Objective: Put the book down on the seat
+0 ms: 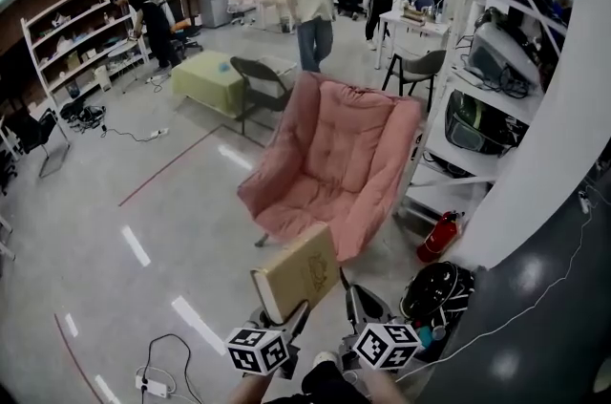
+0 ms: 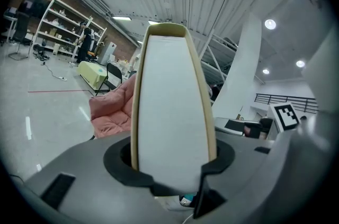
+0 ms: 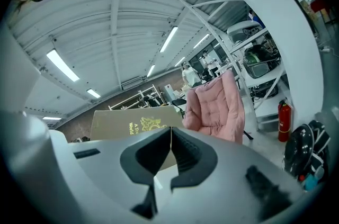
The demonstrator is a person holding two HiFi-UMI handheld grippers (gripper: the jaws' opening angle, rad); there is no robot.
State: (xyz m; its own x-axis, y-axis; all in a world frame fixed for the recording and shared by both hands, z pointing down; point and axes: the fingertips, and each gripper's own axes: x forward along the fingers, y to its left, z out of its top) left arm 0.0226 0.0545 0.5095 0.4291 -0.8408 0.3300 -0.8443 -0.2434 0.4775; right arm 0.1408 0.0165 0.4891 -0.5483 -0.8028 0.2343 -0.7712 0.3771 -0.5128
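The head camera is looking forward and steeply down across the floor. The pink chair [image 1: 334, 163] is sitting at frame centre, some way off, and the left gripper [image 1: 286, 316] and right gripper [image 1: 355, 302] are showing at the bottom edge. The left gripper camera is riding just behind its fingers [image 2: 124, 170] and tilting up toward the ceiling. The book [image 2: 172, 112] is filling its centre at very close range, with the chair peeking out at middle left. The right gripper camera is also angling upward, sharing the chair at centre right and the book's cover at centre left.
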